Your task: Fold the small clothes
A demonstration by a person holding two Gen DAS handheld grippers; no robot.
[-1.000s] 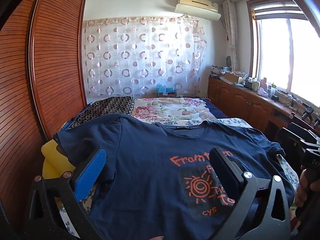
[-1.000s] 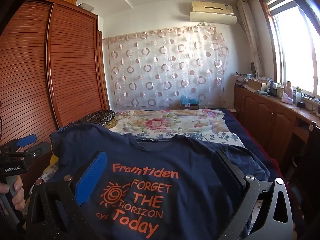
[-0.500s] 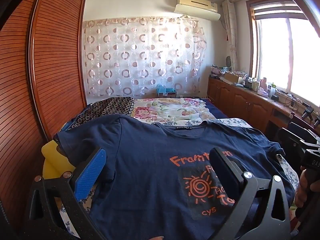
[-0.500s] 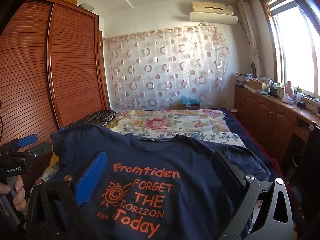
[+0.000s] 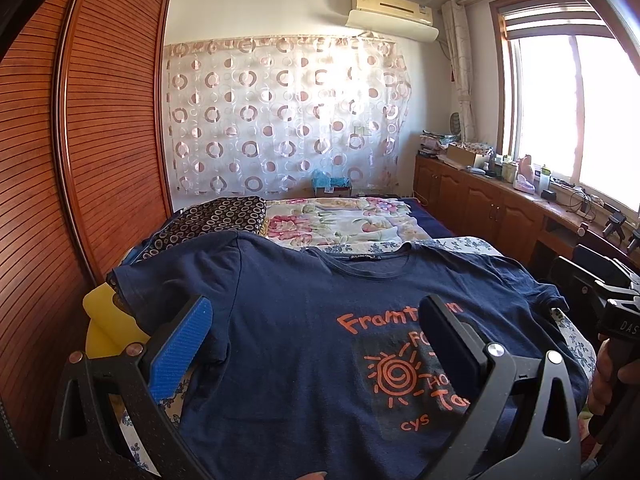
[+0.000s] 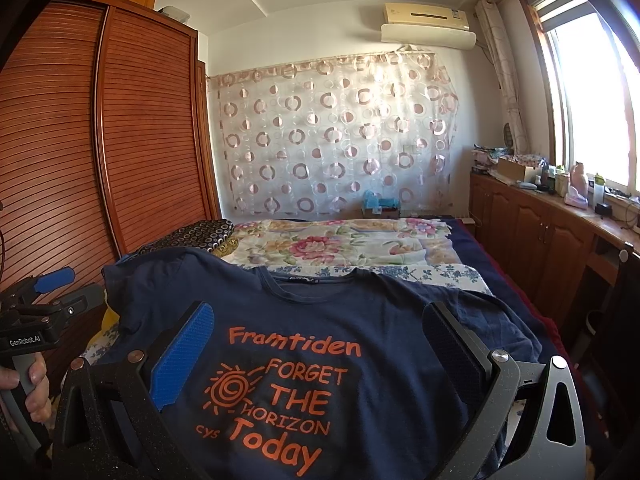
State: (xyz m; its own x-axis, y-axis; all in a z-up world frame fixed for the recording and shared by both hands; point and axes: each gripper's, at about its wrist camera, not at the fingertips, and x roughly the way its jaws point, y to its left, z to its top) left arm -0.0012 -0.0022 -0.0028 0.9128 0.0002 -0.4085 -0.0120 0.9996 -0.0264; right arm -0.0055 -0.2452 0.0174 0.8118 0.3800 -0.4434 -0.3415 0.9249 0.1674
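Observation:
A navy T-shirt with orange lettering lies spread face up on the bed, collar toward the far end; its print fills the middle of the right wrist view. My left gripper hovers open over the shirt's left half, nothing between its fingers. My right gripper is likewise open above the chest print. The left sleeve reaches the bed's left edge. The right sleeve is rumpled. The other gripper's handle, held by a hand, shows at each view's side: right one, left one.
A floral quilt and a dark ring-patterned pillow lie beyond the shirt. A slatted wooden wardrobe runs along the left. Wooden cabinets with clutter stand under the window on the right. A yellow object pokes out at the bed's left edge.

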